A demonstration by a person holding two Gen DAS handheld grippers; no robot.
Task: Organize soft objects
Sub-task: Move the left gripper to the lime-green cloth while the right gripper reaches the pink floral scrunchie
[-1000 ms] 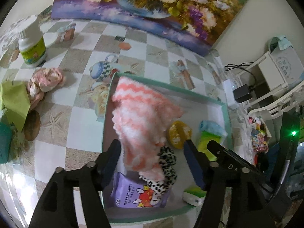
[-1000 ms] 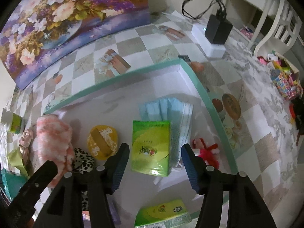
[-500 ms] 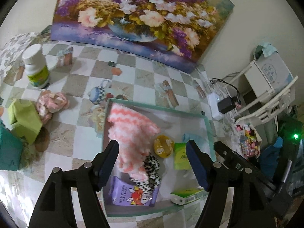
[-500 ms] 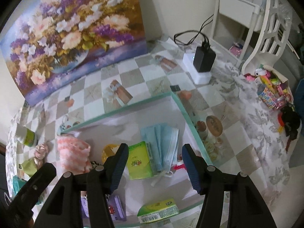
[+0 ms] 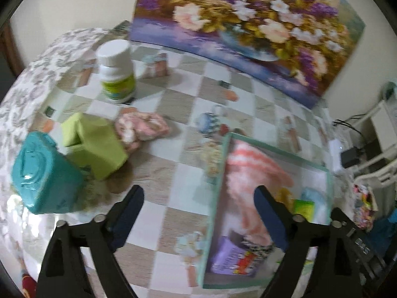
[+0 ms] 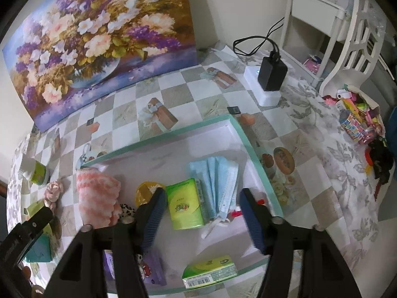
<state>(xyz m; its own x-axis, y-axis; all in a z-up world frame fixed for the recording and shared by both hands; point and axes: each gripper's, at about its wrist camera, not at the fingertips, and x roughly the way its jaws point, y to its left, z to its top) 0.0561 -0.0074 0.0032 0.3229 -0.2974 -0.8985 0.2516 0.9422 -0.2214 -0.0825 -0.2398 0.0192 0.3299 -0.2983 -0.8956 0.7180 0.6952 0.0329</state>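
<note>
On the checkered tablecloth (image 6: pixel 173 94), shallow white tray with mint-green rim (image 6: pixel 158 135) holds pink-and-white fluffy towel (image 6: pixel 98 196), green tissue pack (image 6: pixel 184 203), fanned blue face masks (image 6: pixel 218 186), yellow round item (image 6: pixel 145 191), purple wipes pack (image 6: pixel 152 270). Left of tray: crumpled pink cloth (image 5: pixel 142 128), lime-green cloth (image 5: pixel 95 144), teal wipes pack (image 5: pixel 43 173), white bottle (image 5: pixel 115 70). Left gripper (image 5: pixel 198 211) jaws opening, nothing between. Right gripper (image 6: pixel 202 217) jaws opening above tissue pack, gripping nothing.
</note>
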